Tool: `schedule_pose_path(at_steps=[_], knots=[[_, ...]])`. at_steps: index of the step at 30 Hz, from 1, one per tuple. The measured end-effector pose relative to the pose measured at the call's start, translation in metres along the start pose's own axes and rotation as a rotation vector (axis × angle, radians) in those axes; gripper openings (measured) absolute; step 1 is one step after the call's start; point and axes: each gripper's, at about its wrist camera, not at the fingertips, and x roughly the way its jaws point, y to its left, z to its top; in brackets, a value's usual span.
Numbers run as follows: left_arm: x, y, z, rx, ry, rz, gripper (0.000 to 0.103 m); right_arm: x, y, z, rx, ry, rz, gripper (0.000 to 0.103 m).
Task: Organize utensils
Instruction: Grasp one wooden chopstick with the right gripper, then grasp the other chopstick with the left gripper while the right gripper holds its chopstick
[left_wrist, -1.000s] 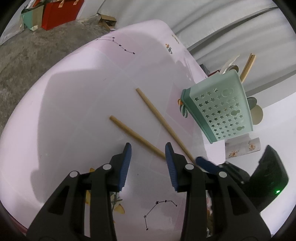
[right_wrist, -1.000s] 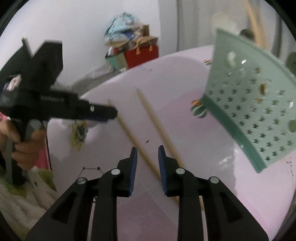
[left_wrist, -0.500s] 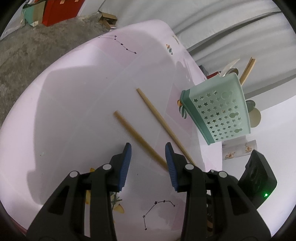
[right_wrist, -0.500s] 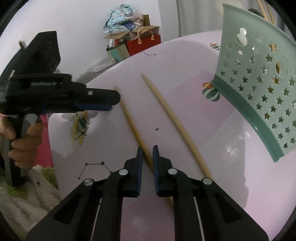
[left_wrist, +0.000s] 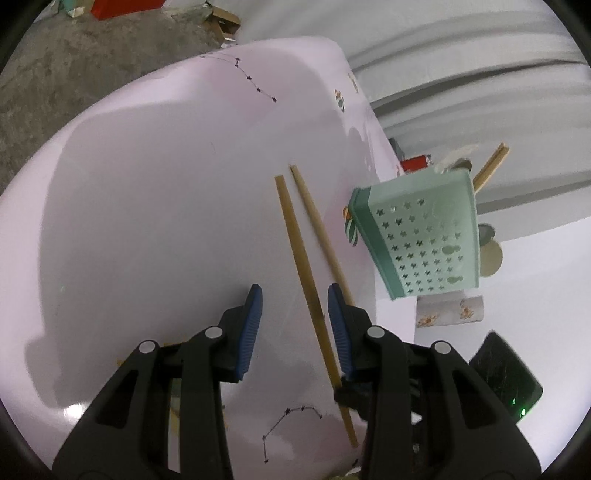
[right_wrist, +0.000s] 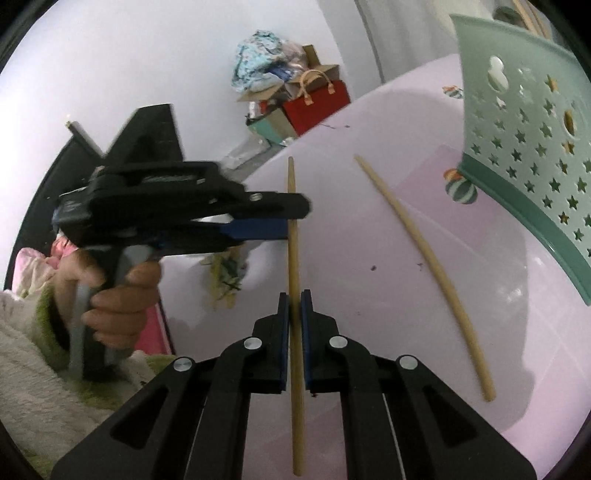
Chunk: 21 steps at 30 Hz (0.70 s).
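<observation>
So the right gripper (right_wrist: 294, 308) has its blue pads pinched tight on one wooden chopstick (right_wrist: 294, 258), grabbing it partway along so the stick runs out ahead of the jaws and also back under the gripper body. The jaws were just closing down onto it. In the left wrist view that same chopstick (left_wrist: 303, 269) passes right between the left gripper (left_wrist: 294, 301) jaws, which are spread with a clear gap on both sides, pads not touching the wood.

The second chopstick (right_wrist: 428, 273) lies flat on the pale pink desk (right_wrist: 369, 206), off to the right of the right gripper and apart from it. From the left gripper it sits just right of the held one, its near end slipping behind the right-hand finger.

The mint green utensil basket (left_wrist: 421, 236) with star cutouts sits ahead and to the right of both grippers, with more chopsticks and what look like spoons sticking out of the top. A hand (right_wrist: 118, 302) in a fuzzy sleeve holds the left gripper's handle.
</observation>
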Motion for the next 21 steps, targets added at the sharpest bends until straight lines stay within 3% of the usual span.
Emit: schedule_pose_path(at_steps=[9,21], knots=[[0.005,0.011,0.010,-0.058,-0.030,-0.013,0.010,-0.003,0.004,-0.007,-0.046,0.014,0.003,0.006],[0.005,0.015,0.008,-0.058,-0.055,-0.023,0.006,-0.011,-0.011,0.002,-0.017,0.023,-0.066,0.008]])
